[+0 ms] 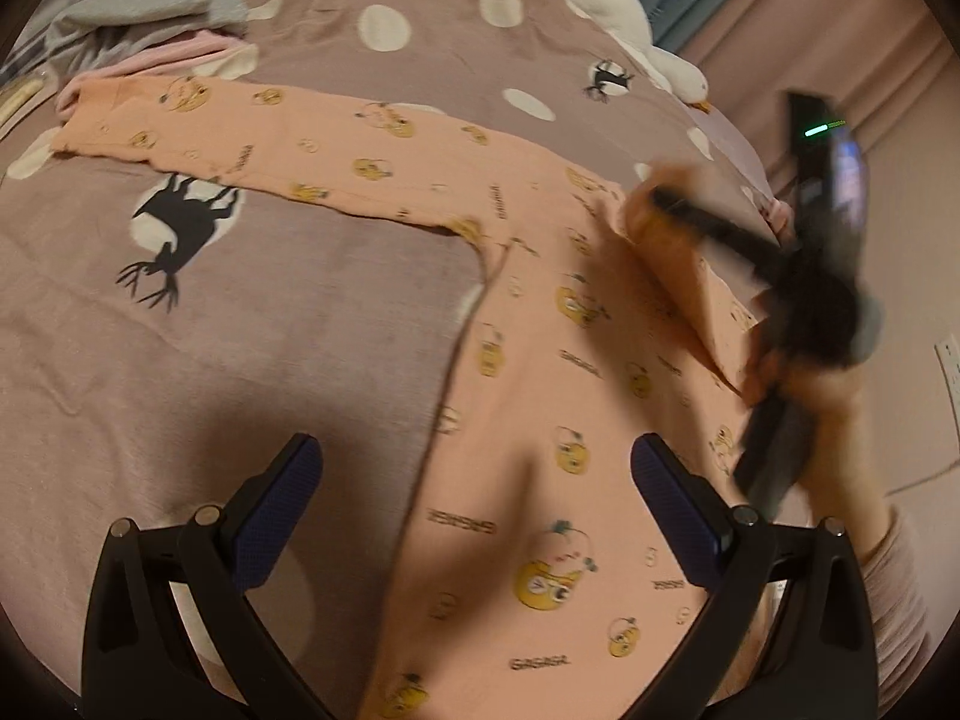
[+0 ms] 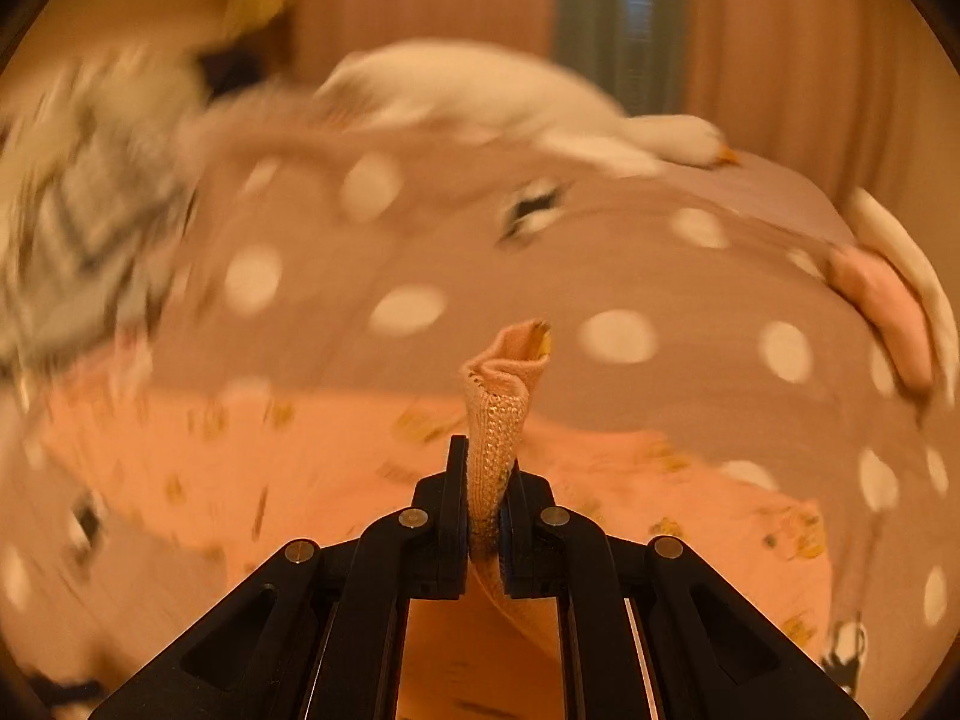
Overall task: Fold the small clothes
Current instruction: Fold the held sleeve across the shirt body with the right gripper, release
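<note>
Right claw (image 2: 486, 474): clenched on the peach sleeve cuff (image 2: 510, 360), lifted off the bed
Left claw (image 1: 477, 480): released, over the garment's body
Peach garment (image 1: 540, 360): one, flat on the bedspread (image 1: 270, 330)
Open room: bare bedspread left of it

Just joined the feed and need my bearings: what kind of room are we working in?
Most likely a bedroom. The peach garment lies on a bed cover printed with dots and deer, a white plush goose sits at its far edge, and curtains hang behind.
</note>
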{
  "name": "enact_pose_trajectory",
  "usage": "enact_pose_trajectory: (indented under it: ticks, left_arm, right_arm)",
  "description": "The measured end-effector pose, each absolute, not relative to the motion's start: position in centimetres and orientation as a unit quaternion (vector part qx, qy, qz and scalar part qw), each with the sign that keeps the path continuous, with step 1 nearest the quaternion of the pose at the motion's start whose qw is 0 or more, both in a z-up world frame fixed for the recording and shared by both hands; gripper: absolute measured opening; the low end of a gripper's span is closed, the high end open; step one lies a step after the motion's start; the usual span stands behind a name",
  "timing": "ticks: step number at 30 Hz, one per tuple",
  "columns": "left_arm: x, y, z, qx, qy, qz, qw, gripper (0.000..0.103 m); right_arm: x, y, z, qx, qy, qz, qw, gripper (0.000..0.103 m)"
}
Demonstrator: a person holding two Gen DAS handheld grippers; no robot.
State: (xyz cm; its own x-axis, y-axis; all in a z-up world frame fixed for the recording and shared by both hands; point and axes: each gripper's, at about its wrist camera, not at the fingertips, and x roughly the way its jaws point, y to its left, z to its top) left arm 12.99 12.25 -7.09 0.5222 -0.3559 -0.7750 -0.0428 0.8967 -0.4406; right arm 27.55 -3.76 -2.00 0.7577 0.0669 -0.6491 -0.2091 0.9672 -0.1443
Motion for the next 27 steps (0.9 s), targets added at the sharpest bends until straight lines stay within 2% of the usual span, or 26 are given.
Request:
enact_pose_trajectory:
  ticks: [3, 4, 5, 6, 7, 8, 12, 14, 18, 22, 26, 27]
  left_arm:
    - [13.4, 13.0, -7.4, -0.213, 0.480, -0.085, 0.847, 0.103]
    - [13.6, 13.1, -7.4, -0.215, 0.480, -0.083, 0.847, 0.103]
    - [13.6, 13.2, -7.5, -0.217, 0.480, -0.082, 0.846, 0.103]
    - [13.7, 13.3, -7.5, -0.219, 0.481, -0.081, 0.845, 0.103]
    - [13.9, 13.3, -7.5, -0.220, 0.481, -0.080, 0.845, 0.103]
    - [14.0, 13.3, -7.4, -0.220, 0.480, -0.078, 0.846, 0.103]
    - [14.8, 13.2, -6.8, -0.228, 0.464, -0.067, 0.853, 0.103]
    - [15.6, 12.6, -6.4, -0.235, 0.460, -0.075, 0.853, 0.103]
    - [18.1, 9.6, -5.1, -0.227, 0.452, -0.119, 0.855, 0.102]
    - [21.2, 5.7, -3.9, -0.213, 0.448, -0.167, 0.852, 0.101]
    - [24.8, 2.5, -3.8, -0.229, 0.450, -0.205, 0.839, 0.090]
    - [25.6, 1.8, -4.0, -0.231, 0.451, -0.214, 0.835, 0.084]
  right_arm:
    - [27.7, -0.5, -5.2, -0.159, 0.371, 0.088, 0.911, 0.010]
    - [27.5, 0.2, -6.1, -0.172, 0.378, 0.093, 0.905, 0.014]
    - [27.2, 0.5, -6.6, -0.179, 0.385, 0.102, 0.900, 0.025]
    - [26.9, 0.2, -6.6, -0.176, 0.387, 0.114, 0.898, 0.032]
    - [26.5, 0.0, -6.4, -0.165, 0.388, 0.129, 0.897, 0.046]
    - [26.2, -0.4, -6.0, -0.149, 0.386, 0.148, 0.898, 0.054]
    - [23.8, -5.4, -3.2, -0.038, 0.348, 0.218, 0.911, 0.057]
    - [23.1, -8.8, -2.5, 0.026, 0.337, 0.220, 0.915, 0.068]
    - [21.8, -16.9, -3.2, 0.135, 0.341, 0.167, 0.915, 0.069]
    - [20.9, -22.9, -4.8, 0.192, 0.352, 0.108, 0.910, 0.068]
    - [19.6, -26.8, -6.0, 0.246, 0.345, 0.085, 0.902, 0.061]
    - [19.5, -27.2, -6.2, 0.253, 0.342, 0.083, 0.901, 0.060]
